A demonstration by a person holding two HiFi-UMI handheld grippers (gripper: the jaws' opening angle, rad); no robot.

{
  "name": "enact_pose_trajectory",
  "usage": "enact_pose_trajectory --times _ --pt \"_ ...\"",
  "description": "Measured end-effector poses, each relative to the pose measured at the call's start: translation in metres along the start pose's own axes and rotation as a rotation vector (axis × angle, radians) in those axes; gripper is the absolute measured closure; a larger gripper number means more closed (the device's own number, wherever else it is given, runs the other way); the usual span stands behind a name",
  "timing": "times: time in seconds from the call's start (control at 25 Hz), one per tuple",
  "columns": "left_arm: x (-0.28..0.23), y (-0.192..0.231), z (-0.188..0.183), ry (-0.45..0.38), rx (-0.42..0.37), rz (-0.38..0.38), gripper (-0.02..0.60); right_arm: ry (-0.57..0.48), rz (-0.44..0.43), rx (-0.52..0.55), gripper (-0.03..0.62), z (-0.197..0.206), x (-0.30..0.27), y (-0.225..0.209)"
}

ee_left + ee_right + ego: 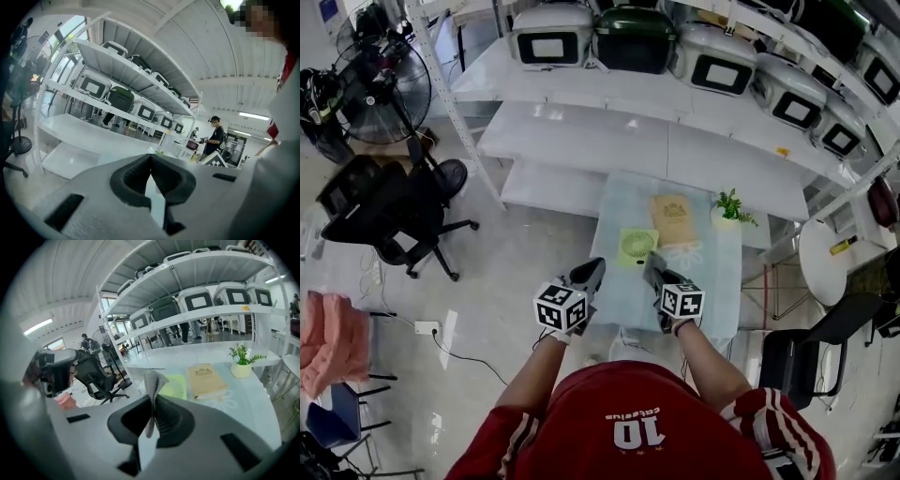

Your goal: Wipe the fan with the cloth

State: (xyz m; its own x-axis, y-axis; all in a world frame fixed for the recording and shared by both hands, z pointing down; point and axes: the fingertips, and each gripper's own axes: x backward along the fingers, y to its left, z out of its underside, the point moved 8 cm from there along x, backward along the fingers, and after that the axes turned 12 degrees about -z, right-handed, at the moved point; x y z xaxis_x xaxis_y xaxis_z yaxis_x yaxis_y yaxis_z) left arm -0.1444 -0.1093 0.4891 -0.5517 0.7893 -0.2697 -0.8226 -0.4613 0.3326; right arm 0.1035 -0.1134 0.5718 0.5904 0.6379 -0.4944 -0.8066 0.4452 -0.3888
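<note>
The pale counter (712,281) carries a tan book (675,220), and just beside it the small green fan (637,247) lies flat, well ahead of both tools. The right hand-held gripper (152,416) has its jaws closed on a narrow fold of grey cloth (153,385), which stands up above them. The left hand-held gripper (150,173) is closed on nothing. The fan looks light and loose, so a one-sided wipe may shove it into the book, and the thinly pinched cloth could pull free.

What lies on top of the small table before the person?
A green fan, a tan book and a potted plant. The left gripper and right gripper hide part of its near side.
</note>
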Motion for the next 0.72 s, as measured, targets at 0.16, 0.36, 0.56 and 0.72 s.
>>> enact_pose_trajectory --times 0.16,0.36,0.56,0.72 --pt "0.028 -0.004 -0.009 -0.031 0.003 0.000 0.581 -0.005 -0.072 0.070 0.580 -0.018 0.012 0.044" --pt "0.060 -0.010 -0.022 -0.052 -0.021 0.010 0.581 -0.046 -0.150 0.148 0.580 -0.049 0.031 0.096" --pt "0.090 -0.015 -0.048 -0.104 -0.062 0.018 0.581 -0.124 -0.229 0.193 0.579 -0.083 0.063 0.137" --pt "0.109 -0.021 -0.069 -0.145 -0.059 0.058 0.581 -0.195 -0.246 0.224 0.579 -0.106 0.099 0.161"
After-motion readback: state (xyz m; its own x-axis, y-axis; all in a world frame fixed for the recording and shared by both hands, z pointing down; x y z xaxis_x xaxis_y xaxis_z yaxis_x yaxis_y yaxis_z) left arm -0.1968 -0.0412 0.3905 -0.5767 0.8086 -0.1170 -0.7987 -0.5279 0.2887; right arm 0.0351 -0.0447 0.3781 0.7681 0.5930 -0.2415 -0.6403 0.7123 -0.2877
